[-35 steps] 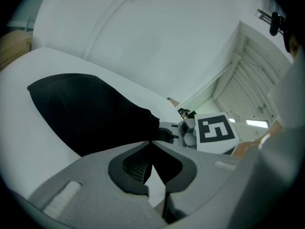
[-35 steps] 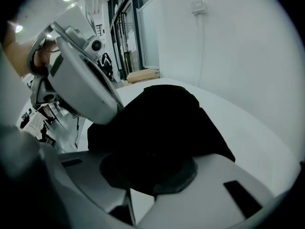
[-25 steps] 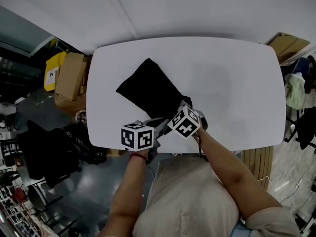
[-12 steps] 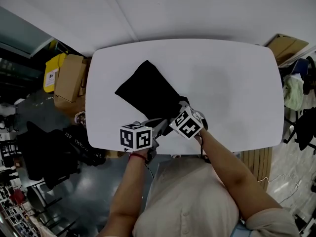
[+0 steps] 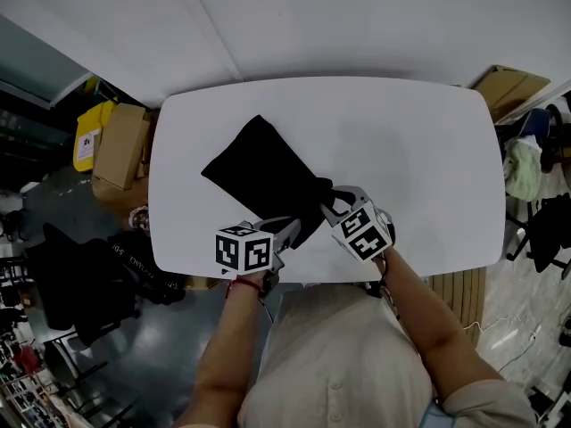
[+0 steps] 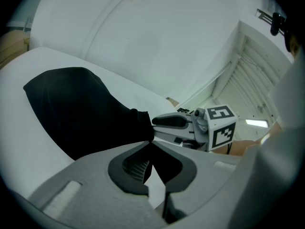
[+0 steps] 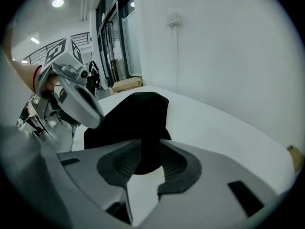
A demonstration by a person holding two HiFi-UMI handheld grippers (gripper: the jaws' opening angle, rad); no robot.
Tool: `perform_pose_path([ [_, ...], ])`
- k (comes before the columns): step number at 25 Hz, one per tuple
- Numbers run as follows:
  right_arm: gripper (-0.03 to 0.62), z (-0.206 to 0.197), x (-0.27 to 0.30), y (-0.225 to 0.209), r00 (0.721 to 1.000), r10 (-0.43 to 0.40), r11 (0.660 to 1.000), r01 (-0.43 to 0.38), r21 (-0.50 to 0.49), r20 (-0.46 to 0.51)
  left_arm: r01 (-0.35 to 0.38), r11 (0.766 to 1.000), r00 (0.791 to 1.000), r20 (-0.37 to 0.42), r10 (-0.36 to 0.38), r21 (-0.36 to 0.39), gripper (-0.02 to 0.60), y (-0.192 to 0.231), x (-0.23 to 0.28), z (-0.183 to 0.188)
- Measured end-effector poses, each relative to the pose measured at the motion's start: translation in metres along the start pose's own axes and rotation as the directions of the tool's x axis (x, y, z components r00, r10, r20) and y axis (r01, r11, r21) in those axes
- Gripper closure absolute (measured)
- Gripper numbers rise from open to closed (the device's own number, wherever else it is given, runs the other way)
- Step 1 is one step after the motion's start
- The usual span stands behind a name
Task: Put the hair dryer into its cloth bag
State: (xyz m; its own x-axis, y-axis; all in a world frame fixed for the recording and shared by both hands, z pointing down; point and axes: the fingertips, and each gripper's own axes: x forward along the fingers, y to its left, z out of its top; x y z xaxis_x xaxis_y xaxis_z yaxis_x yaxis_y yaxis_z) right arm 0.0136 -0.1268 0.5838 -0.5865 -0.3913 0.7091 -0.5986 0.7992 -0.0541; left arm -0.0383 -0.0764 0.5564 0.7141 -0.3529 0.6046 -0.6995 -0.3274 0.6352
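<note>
The black cloth bag [image 5: 263,172] lies slantwise on the white table [image 5: 428,150], bulging, and no hair dryer shows outside it. My left gripper [image 5: 294,230] sits at the bag's near corner, shut, with the tips [image 6: 150,144] pinching the black cloth edge [image 6: 138,123]. My right gripper [image 5: 333,205] hovers just off the bag's near end. Its jaws [image 7: 148,144] stand apart after just closing a little. The bag's black end [image 7: 133,113] shows in the gap, and I see no pad pressing on it.
Both grippers work close to the table's near edge [image 5: 428,266]. Cardboard boxes [image 5: 120,141] and a yellow item [image 5: 87,136] stand on the floor at the left, another box [image 5: 513,83] sits at the far right, and dark gear [image 5: 80,275] lies lower left.
The right gripper has drawn back from the bag's mouth, to the right and toward the near edge, with its jaws wider apart. The left gripper and the bag have stayed put.
</note>
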Motion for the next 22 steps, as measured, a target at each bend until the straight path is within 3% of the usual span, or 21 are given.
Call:
perform_pose_path([
  [3,0.437,0.007,0.001,-0.019,0.998,-0.055,0.993,0.052,-0.102,-0.022,0.002,1.000,1.000,-0.012,-0.002,0.004,0.561,-0.002,0.000,-0.003],
  [7,0.422,0.002,0.014,-0.027,0.993,-0.073,0.964,0.047,-0.263,-0.091,0.005,1.000,1.000,-0.028,-0.005,0.010,0.561,-0.005,-0.001,-0.010],
  [8,0.432,0.000,0.017,-0.028,0.992,-0.079,0.953,0.045,-0.299,-0.101,0.006,1.000,0.999,-0.031,-0.006,0.010,0.561,-0.006,-0.001,-0.011],
  [10,0.553,-0.003,0.016,-0.028,0.991,-0.083,0.934,0.039,-0.354,-0.108,0.009,1.000,0.999,-0.039,-0.008,0.012,0.561,-0.007,-0.001,-0.014],
  [14,0.572,-0.012,0.004,-0.019,0.992,-0.038,0.935,-0.006,-0.354,-0.119,0.008,1.000,0.998,-0.060,-0.007,0.019,0.561,-0.008,-0.001,-0.024],
  [22,0.572,-0.052,-0.014,-0.021,0.984,-0.052,0.919,-0.019,-0.394,-0.169,0.007,1.000,0.994,-0.110,-0.005,0.015,0.561,-0.011,0.016,-0.050],
])
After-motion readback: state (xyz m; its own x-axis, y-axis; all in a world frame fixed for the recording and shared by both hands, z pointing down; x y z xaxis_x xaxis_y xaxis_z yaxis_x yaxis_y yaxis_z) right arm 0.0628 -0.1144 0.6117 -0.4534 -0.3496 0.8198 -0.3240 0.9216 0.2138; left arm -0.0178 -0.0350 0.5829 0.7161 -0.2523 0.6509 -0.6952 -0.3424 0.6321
